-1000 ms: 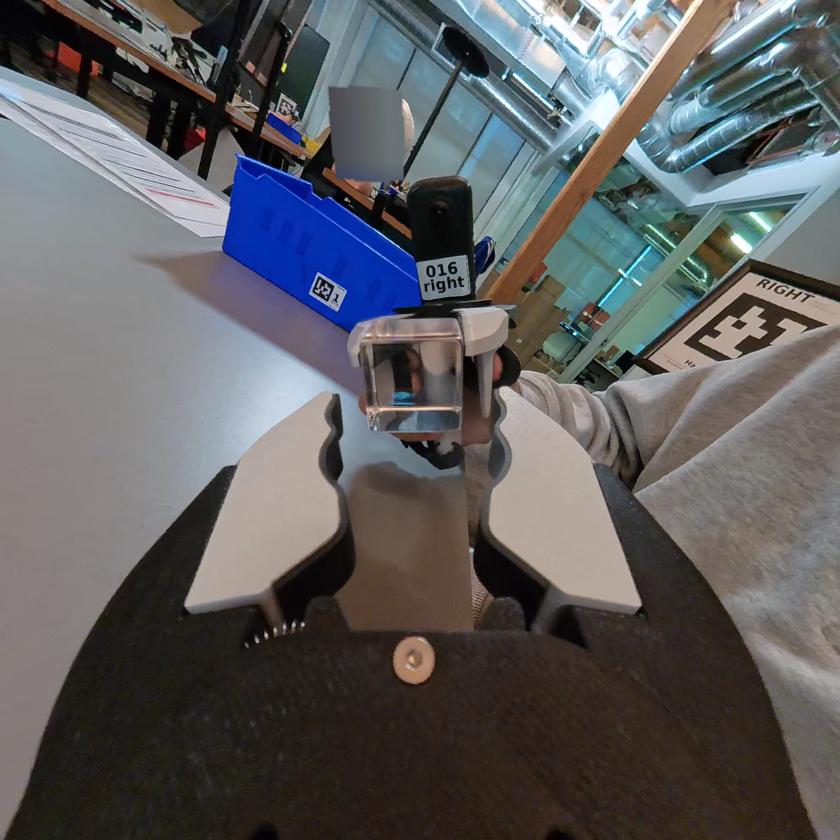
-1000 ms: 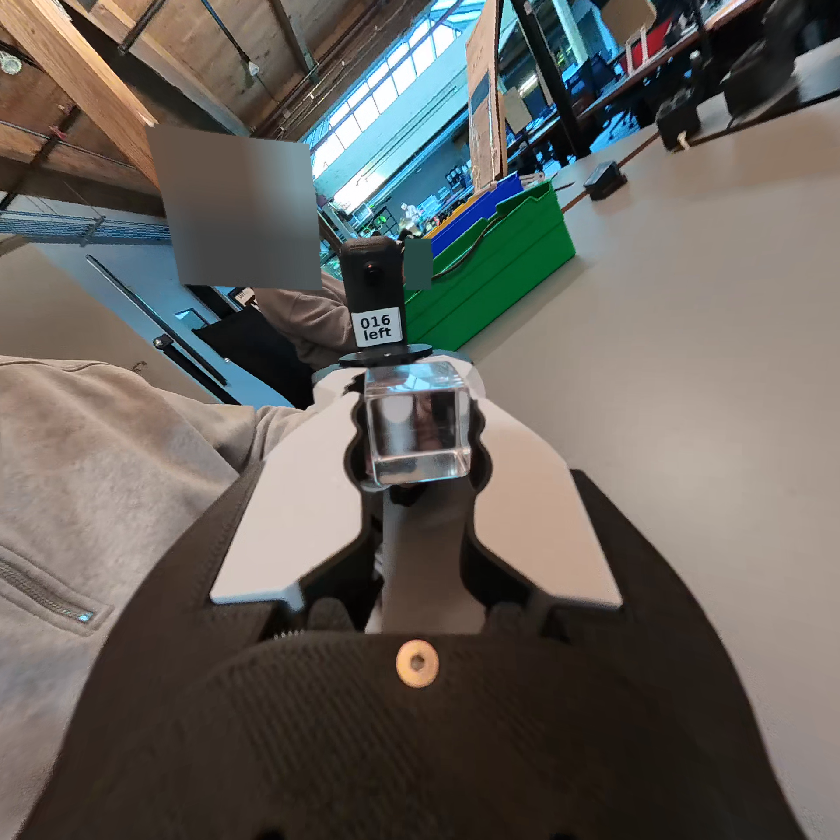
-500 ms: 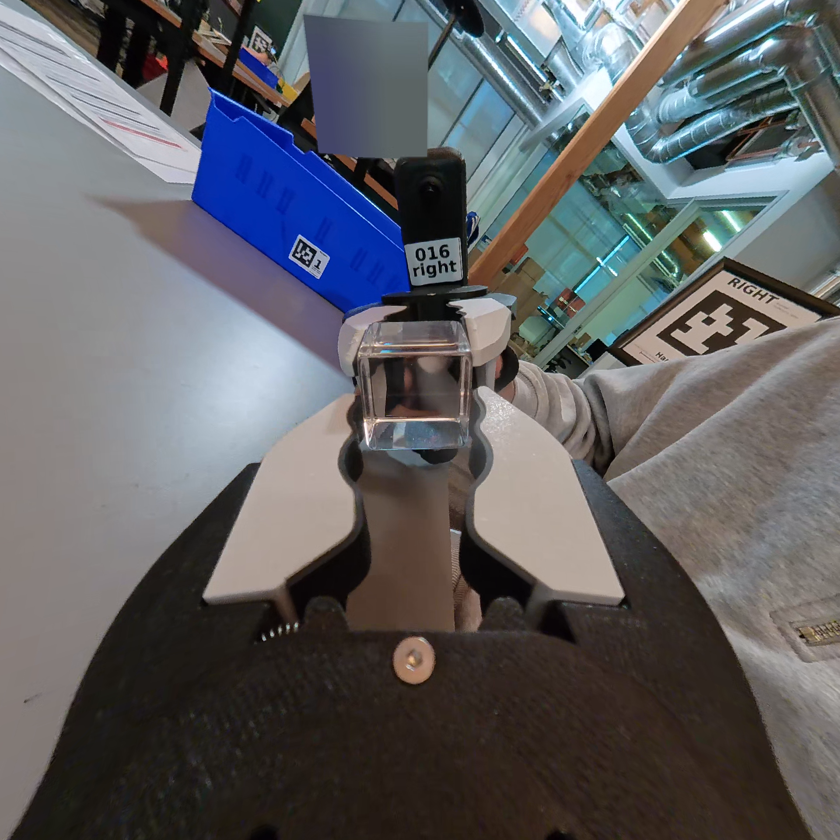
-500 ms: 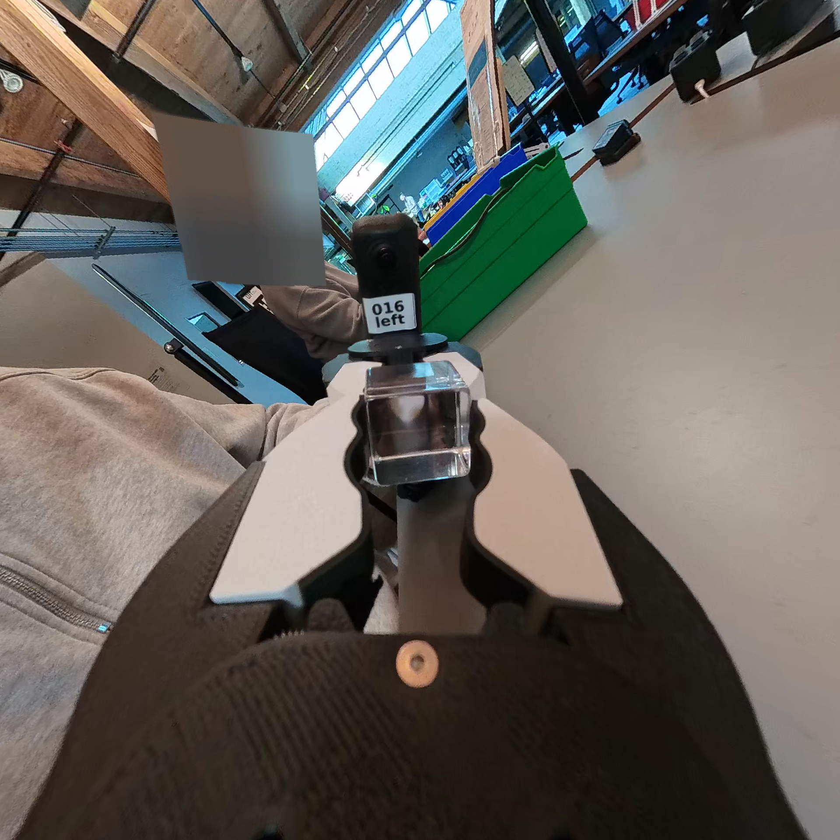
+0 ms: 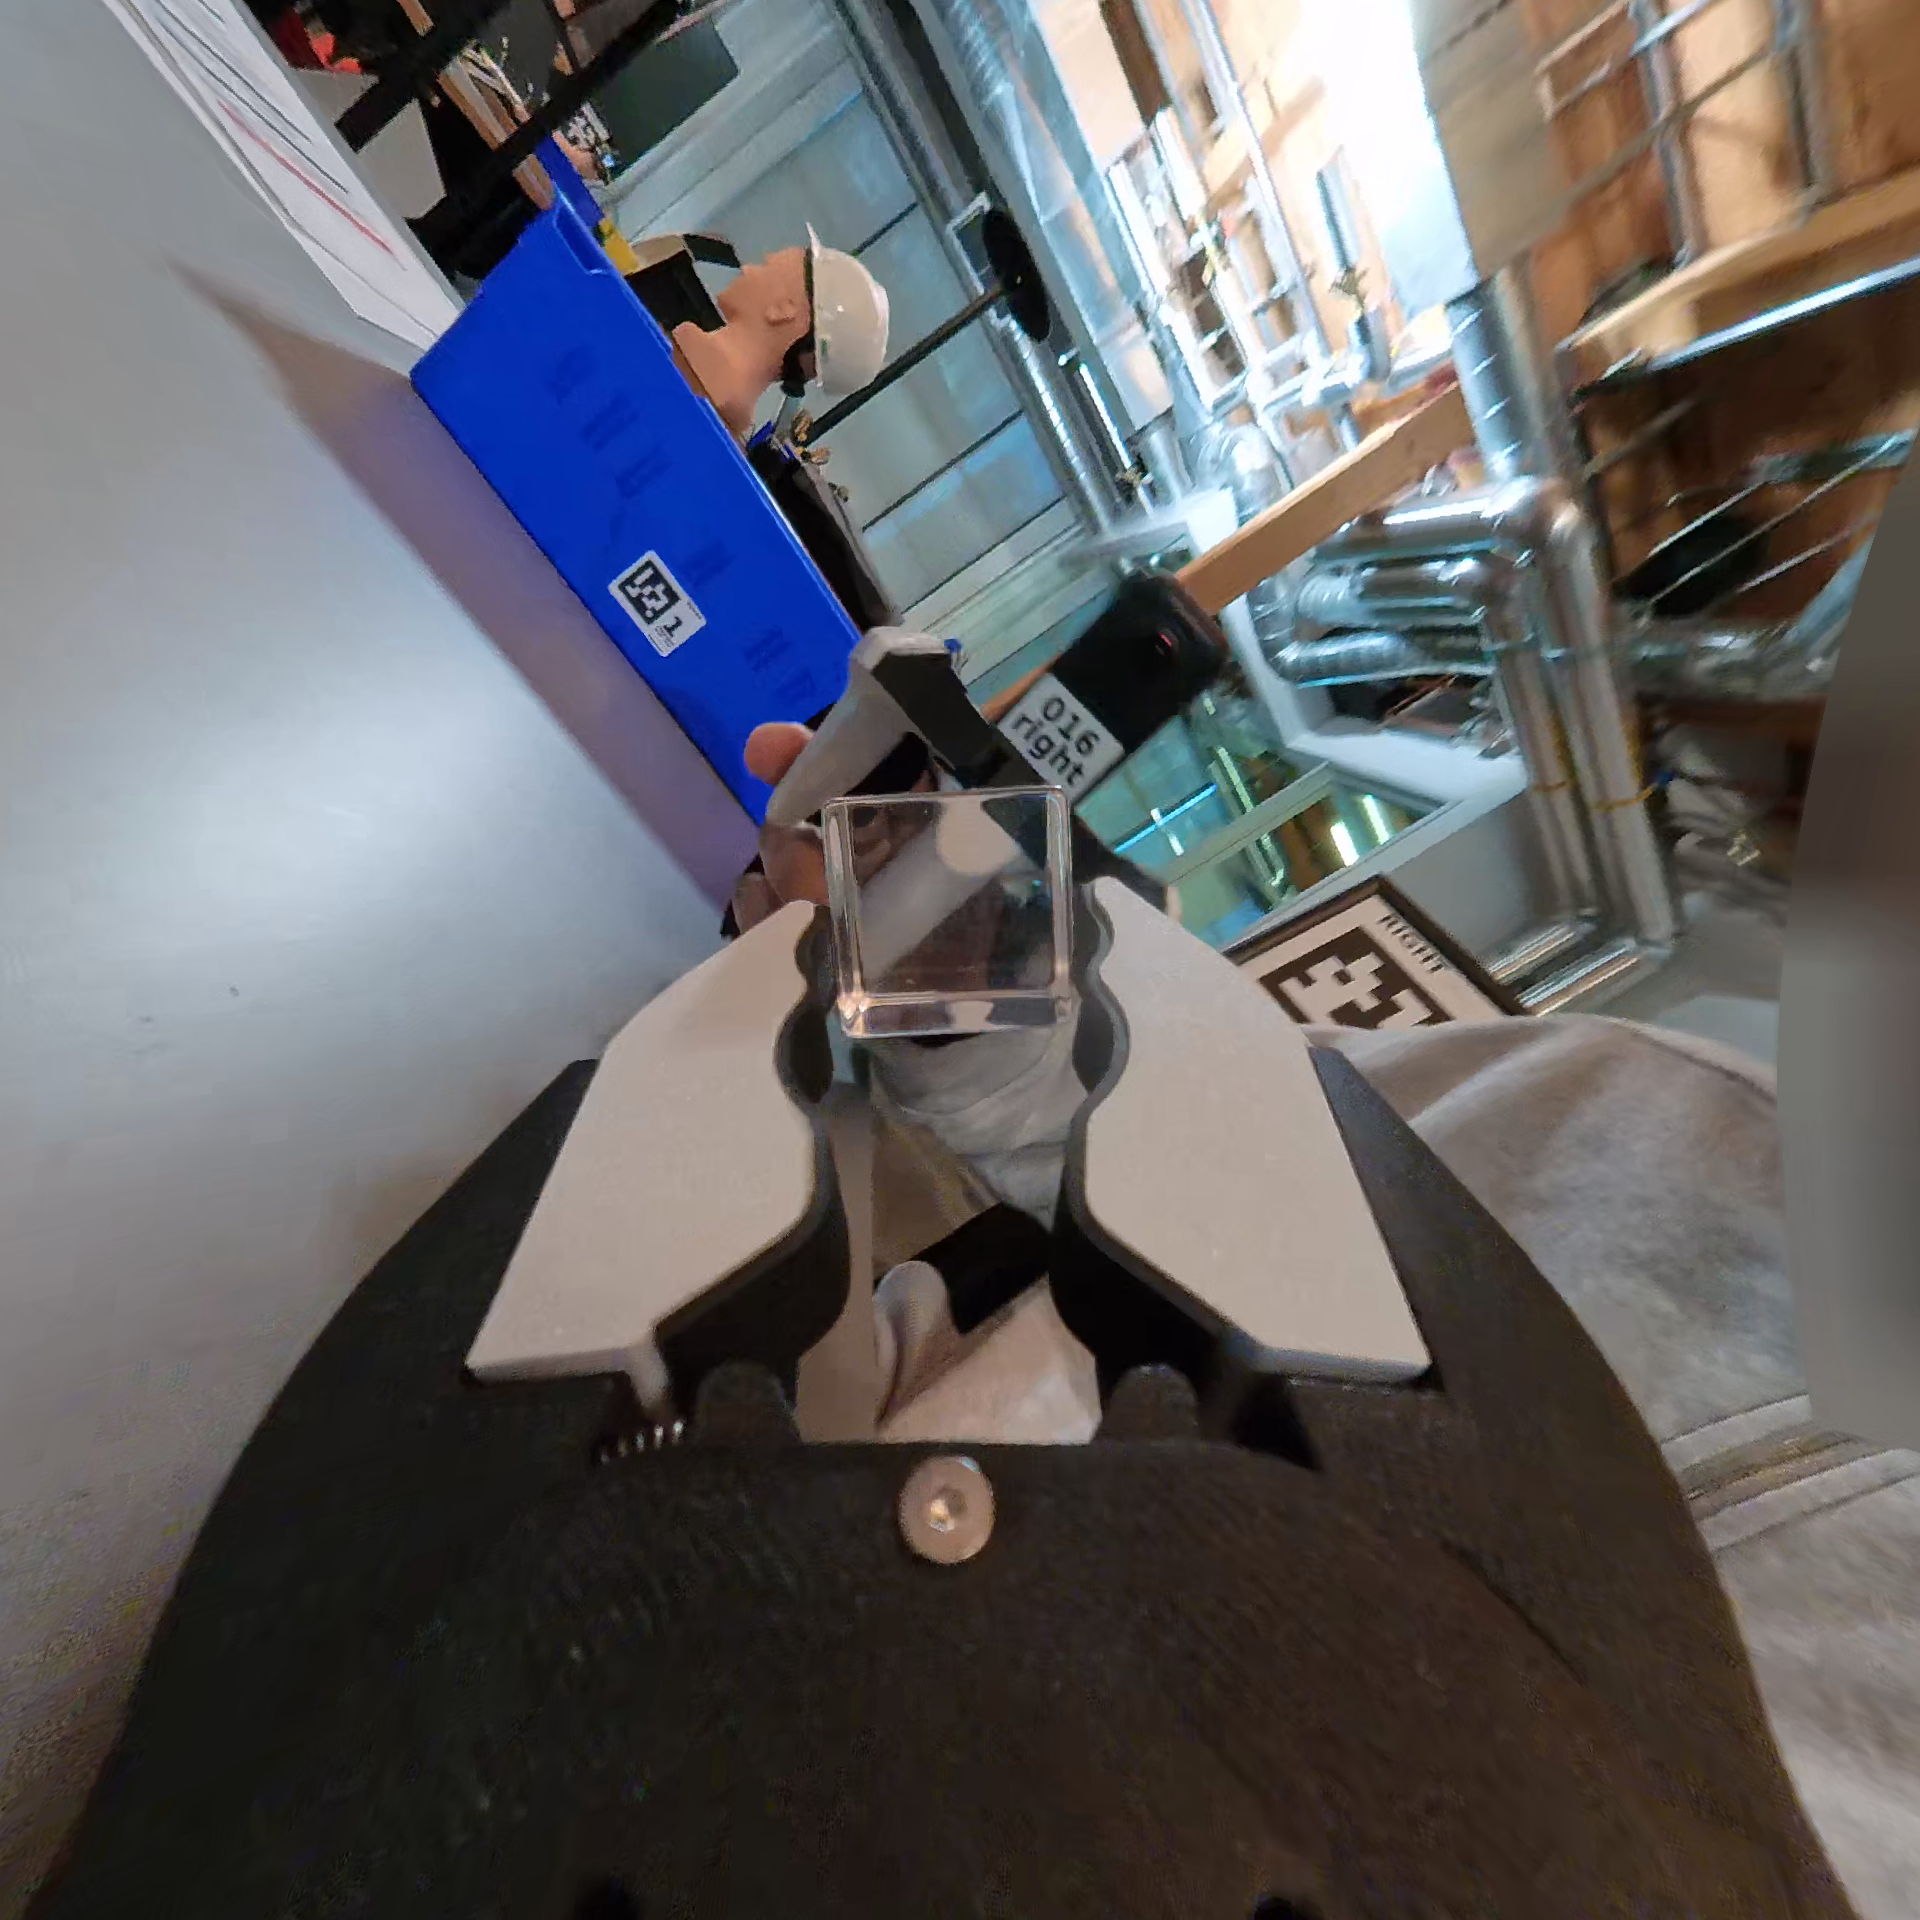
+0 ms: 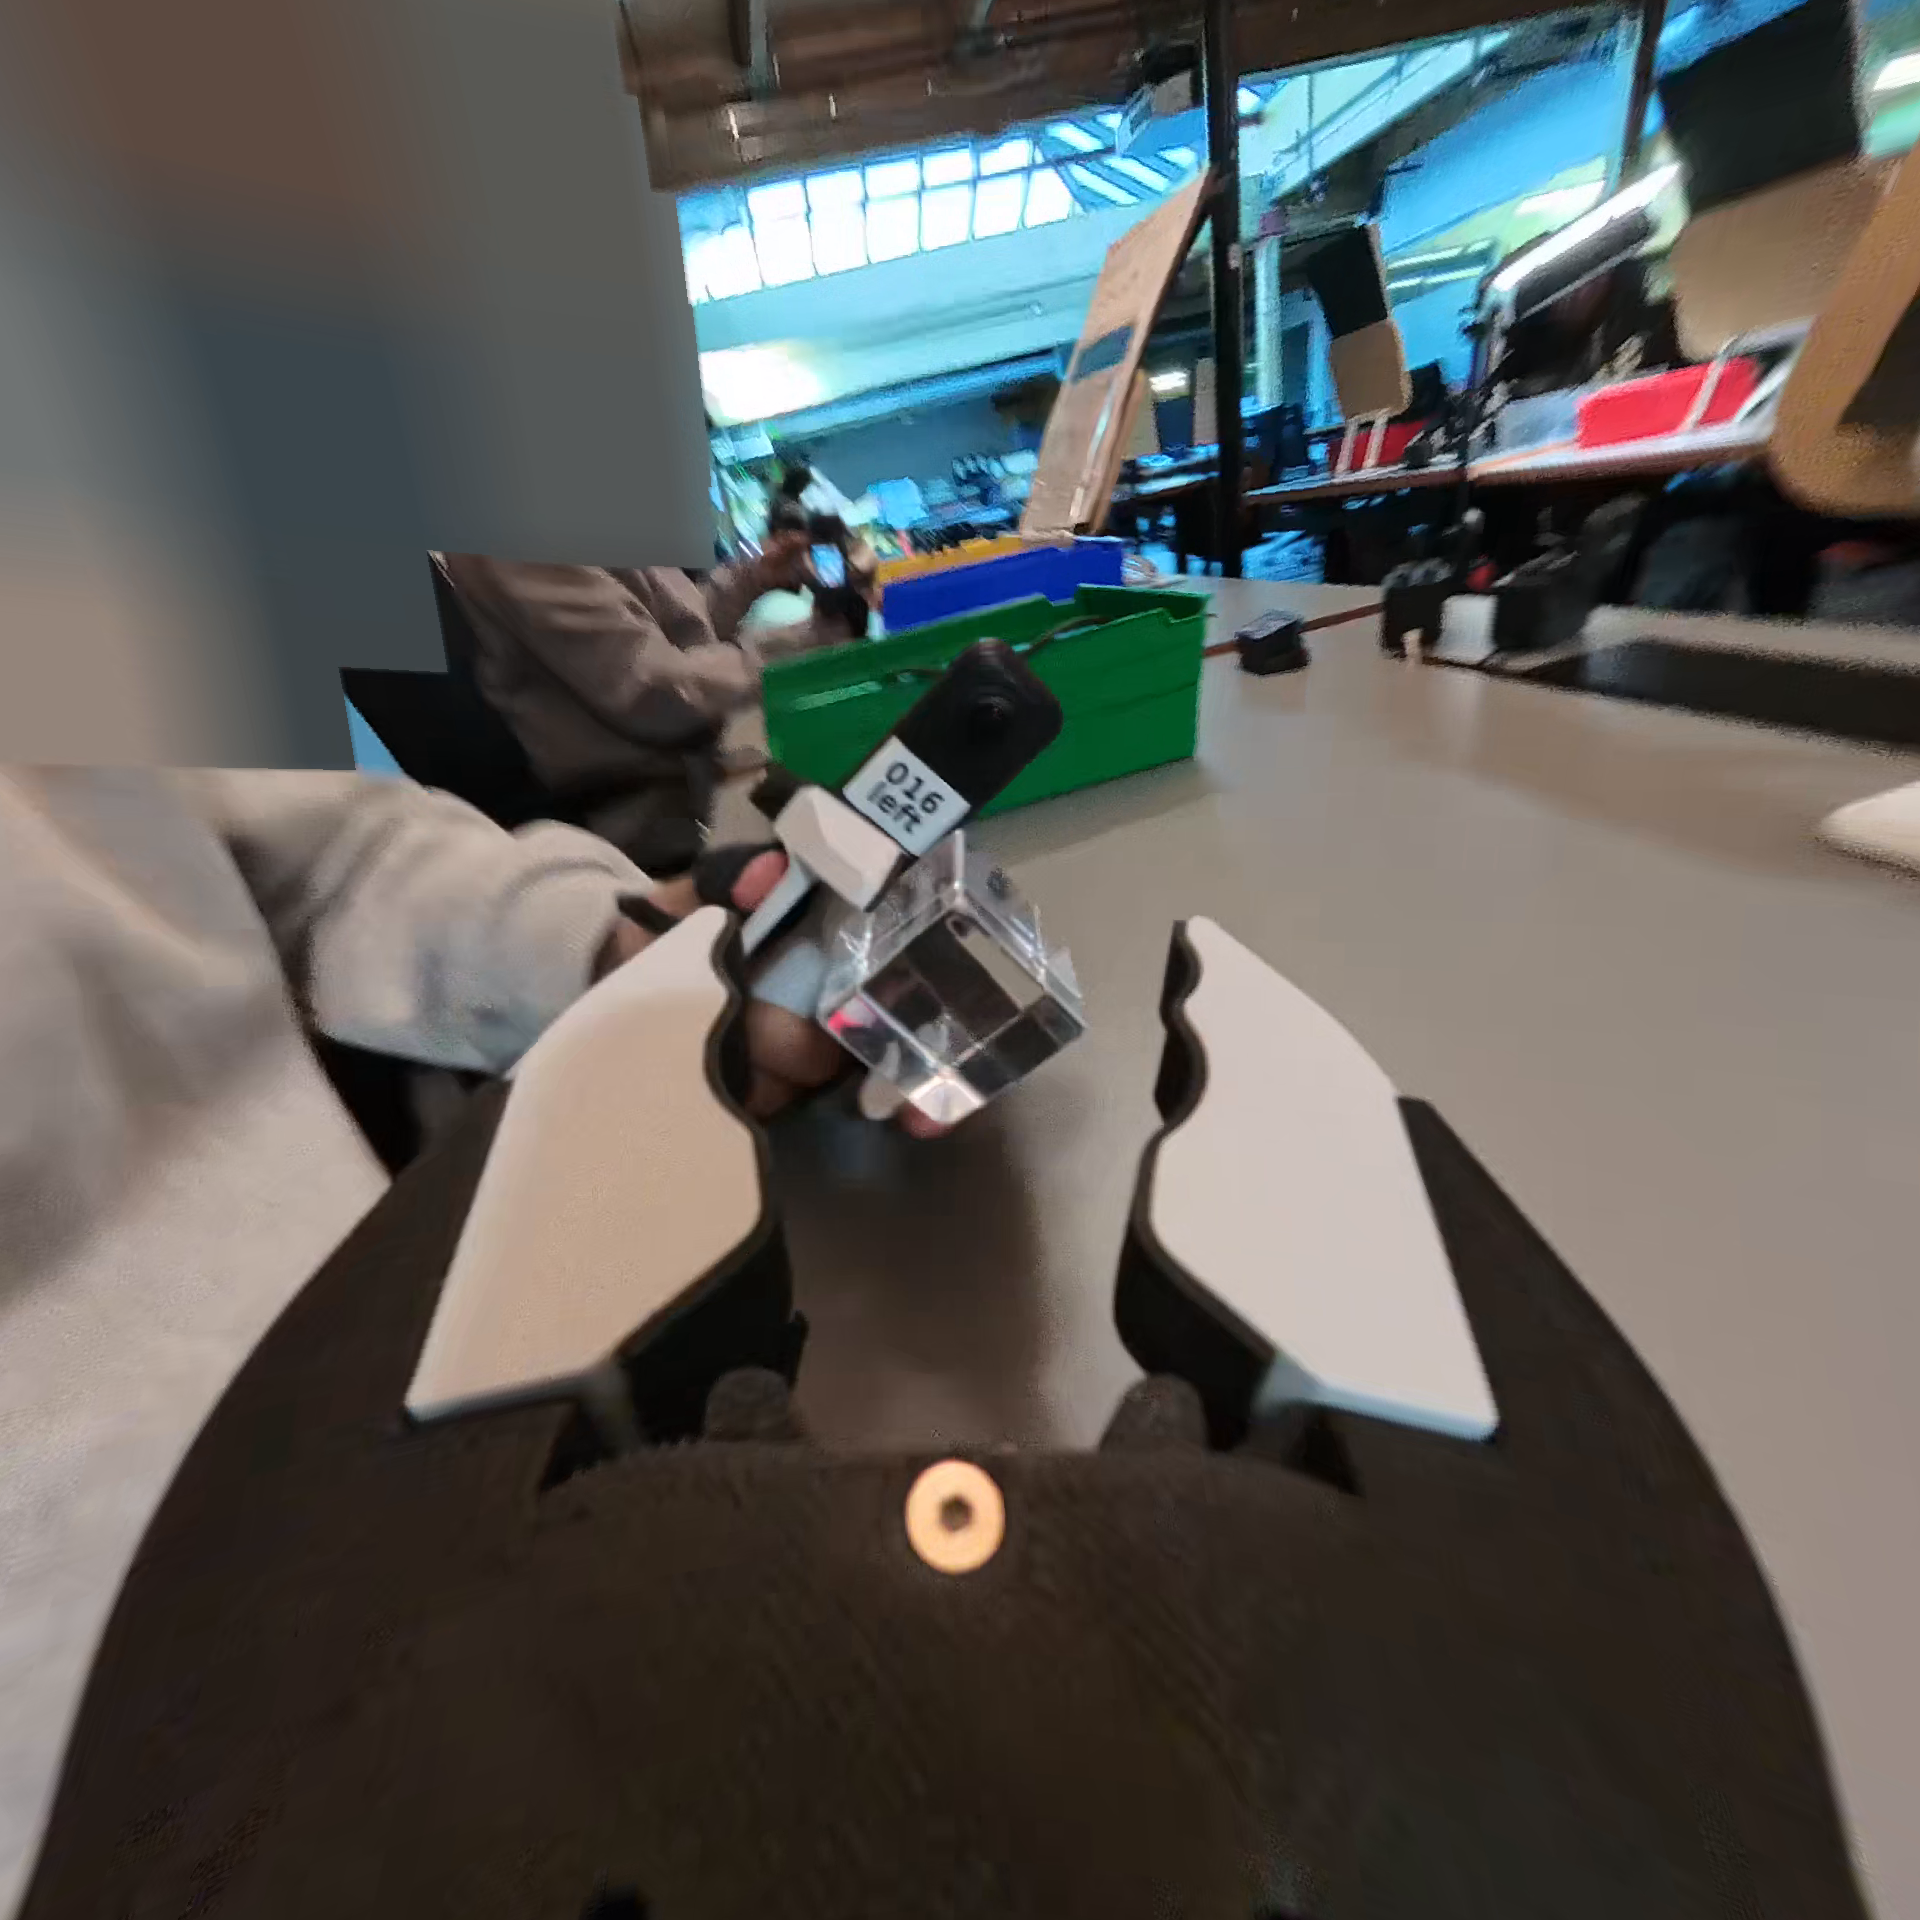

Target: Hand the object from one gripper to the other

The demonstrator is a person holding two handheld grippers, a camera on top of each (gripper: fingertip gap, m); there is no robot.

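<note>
Handover seemingly done: clear cube (image 5: 951, 914) clamped in left gripper (image 5: 951, 961). Right gripper (image 6: 951, 997) spread wide, empty, apparently clear of it.

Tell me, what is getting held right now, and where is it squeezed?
The left gripper holds the clear cube, pinched on two opposite side faces near its fingertips. The right gripper is open and holds nothing.

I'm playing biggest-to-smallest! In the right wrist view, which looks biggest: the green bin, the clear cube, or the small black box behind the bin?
1. Green bin
2. Clear cube, nearer the camera, so flattered
3. Small black box
</note>
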